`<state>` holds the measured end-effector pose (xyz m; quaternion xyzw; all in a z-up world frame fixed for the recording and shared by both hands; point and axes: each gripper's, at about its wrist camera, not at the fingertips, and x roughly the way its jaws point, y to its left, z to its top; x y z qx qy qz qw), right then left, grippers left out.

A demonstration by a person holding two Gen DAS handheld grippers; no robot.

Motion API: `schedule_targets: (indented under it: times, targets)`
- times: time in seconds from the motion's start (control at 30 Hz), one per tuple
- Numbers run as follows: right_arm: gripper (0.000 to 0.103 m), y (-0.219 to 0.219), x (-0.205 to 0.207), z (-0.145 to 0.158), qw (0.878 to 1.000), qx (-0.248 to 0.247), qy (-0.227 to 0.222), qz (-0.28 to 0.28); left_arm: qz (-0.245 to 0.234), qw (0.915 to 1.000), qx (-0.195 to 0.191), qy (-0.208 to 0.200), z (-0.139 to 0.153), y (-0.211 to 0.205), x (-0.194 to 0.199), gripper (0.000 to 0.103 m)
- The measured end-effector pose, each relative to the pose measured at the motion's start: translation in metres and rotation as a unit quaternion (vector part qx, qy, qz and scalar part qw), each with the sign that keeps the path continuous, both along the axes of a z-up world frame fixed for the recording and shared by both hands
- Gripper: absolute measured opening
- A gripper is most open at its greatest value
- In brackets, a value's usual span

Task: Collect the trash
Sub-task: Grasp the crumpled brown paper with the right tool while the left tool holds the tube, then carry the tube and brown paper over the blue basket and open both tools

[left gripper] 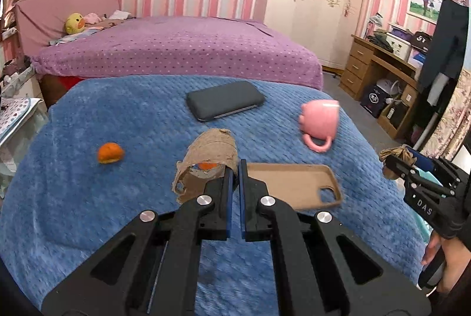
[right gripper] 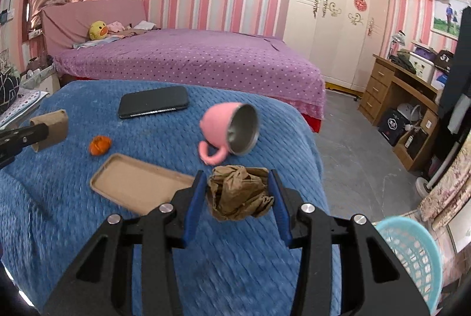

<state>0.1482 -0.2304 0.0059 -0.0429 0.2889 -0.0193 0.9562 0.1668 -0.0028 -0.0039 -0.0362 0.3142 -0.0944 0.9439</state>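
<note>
My left gripper [left gripper: 235,166] is shut on the wall of a torn brown cardboard tube [left gripper: 210,160] and holds it over the blue blanket [left gripper: 117,198]; it also shows in the right wrist view [right gripper: 51,129]. My right gripper [right gripper: 237,177] is shut on a crumpled ball of brown paper [right gripper: 238,192], held above the blanket's right edge; it also shows in the left wrist view [left gripper: 397,154]. An orange peel [left gripper: 109,152] lies on the blanket to the left; it also shows in the right wrist view [right gripper: 100,145].
On the blanket lie a dark phone [left gripper: 225,104], a tipped pink mug [left gripper: 319,119] and a tan phone case [left gripper: 294,186]. A light blue basket [right gripper: 412,254] stands on the floor at the right. A purple bed [left gripper: 176,48] is behind.
</note>
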Motion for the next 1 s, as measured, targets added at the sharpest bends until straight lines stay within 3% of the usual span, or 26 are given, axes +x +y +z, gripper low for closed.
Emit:
schedule_targets:
  times: [0.33, 1.0]
  targets:
    - [0.043, -0.035, -0.021, -0.020, 1.000, 0.008, 0.006, -0.016, -0.001, 0.9998, 0.017, -0.008, -0.008, -0.028, -0.015, 0.002]
    - [0.043, -0.131, -0.053, -0.017, 0.996, 0.014, -0.004, -0.088, -0.011, 0.9990, 0.039, -0.021, -0.013, -0.071, -0.020, 0.002]
